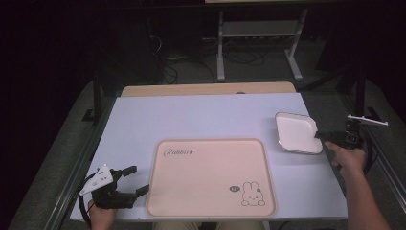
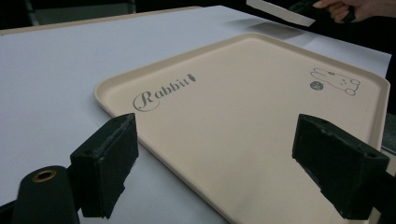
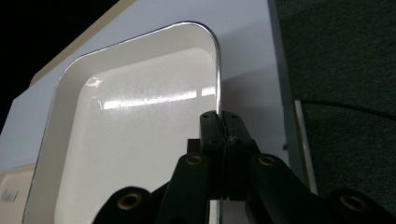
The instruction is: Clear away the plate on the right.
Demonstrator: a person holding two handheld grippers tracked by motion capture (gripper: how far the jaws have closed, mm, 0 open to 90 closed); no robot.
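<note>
A white square plate (image 1: 297, 132) hangs tilted over the right side of the table, its near edge raised off the surface. My right gripper (image 1: 320, 135) is shut on the plate's right rim; in the right gripper view the two jaws pinch the thin rim of the plate (image 3: 140, 121) at my right gripper (image 3: 221, 122). A cream tray (image 1: 210, 177) printed with "Rabbit" and a rabbit drawing lies at the front middle. My left gripper (image 1: 134, 179) stands open just left of the tray's front left corner, its fingers (image 2: 105, 163) straddling the tray (image 2: 252, 116) corner with nothing between them.
The pale blue table top (image 1: 191, 115) is bare behind the tray. A wooden strip (image 1: 206, 89) runs along its far edge. Beyond stand a metal frame's legs (image 1: 220, 48) and cables on dark carpet. The table's right edge lies under my right hand (image 1: 349, 158).
</note>
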